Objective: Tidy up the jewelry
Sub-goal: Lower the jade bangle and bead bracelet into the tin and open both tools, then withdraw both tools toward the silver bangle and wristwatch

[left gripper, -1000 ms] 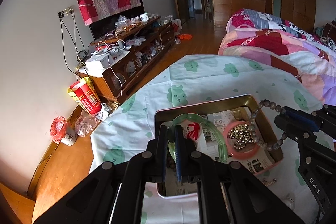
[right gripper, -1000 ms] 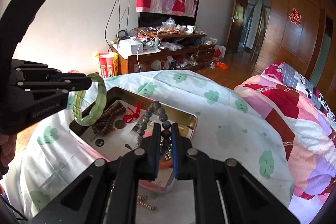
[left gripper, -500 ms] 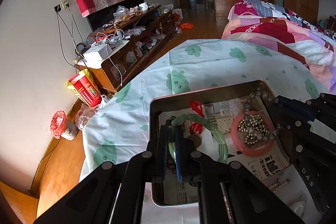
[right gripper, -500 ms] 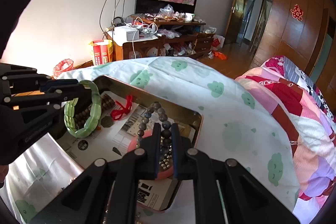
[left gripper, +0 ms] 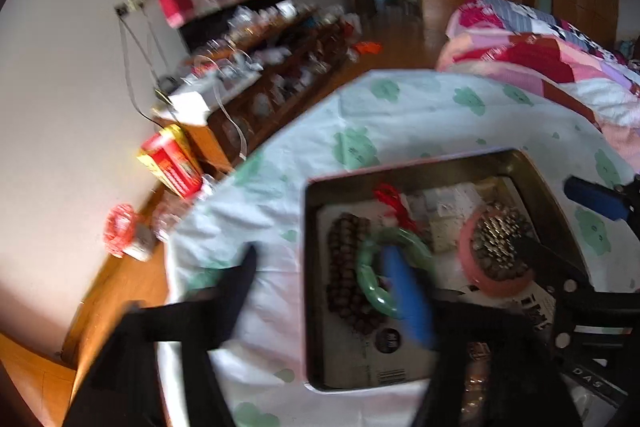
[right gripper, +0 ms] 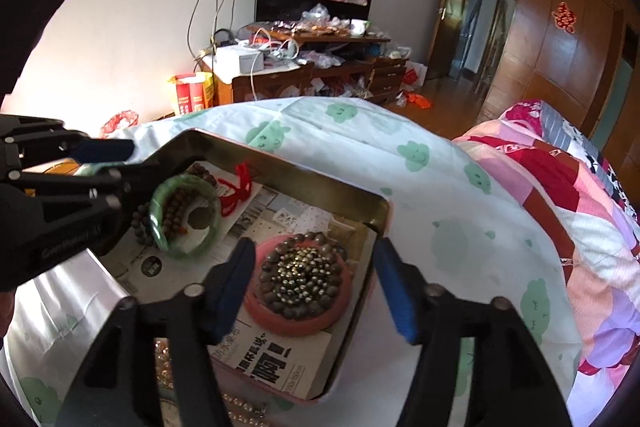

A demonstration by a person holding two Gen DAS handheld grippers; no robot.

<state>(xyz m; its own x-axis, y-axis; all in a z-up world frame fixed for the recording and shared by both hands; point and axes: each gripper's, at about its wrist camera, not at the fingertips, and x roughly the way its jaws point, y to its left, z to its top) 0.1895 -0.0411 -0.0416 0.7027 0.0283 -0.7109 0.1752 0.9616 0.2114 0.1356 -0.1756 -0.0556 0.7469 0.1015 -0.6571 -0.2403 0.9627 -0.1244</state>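
Observation:
An open metal tin (right gripper: 280,163) lined with newspaper lies on a cloth with green prints. The green bangle (right gripper: 184,215) (left gripper: 370,267) lies in the tin on a string of brown beads (left gripper: 344,227). My left gripper (left gripper: 324,279) (right gripper: 120,171) hangs over it with jaws opening, and its blue finger overlaps the ring without pressing on it. A grey bead bracelet (right gripper: 300,275) rests in the pink dish (right gripper: 280,319) (left gripper: 500,279) around small metallic beads. My right gripper (right gripper: 316,279) (left gripper: 560,227) straddles the dish, jaws opening, with nothing gripped.
A red tassel (right gripper: 240,183) lies at the tin's far end. Shiny foil (right gripper: 60,299) and gold chains (right gripper: 236,407) sit near the tin's front edge. A quilted bed (right gripper: 560,187) is on the right, and a cluttered cabinet (right gripper: 300,75) stands by the wall.
Both grippers have gone from shut to wide apart. The green bangle dropped onto the brown beads in the tin. The grey bead bracelet fell into the pink dish.

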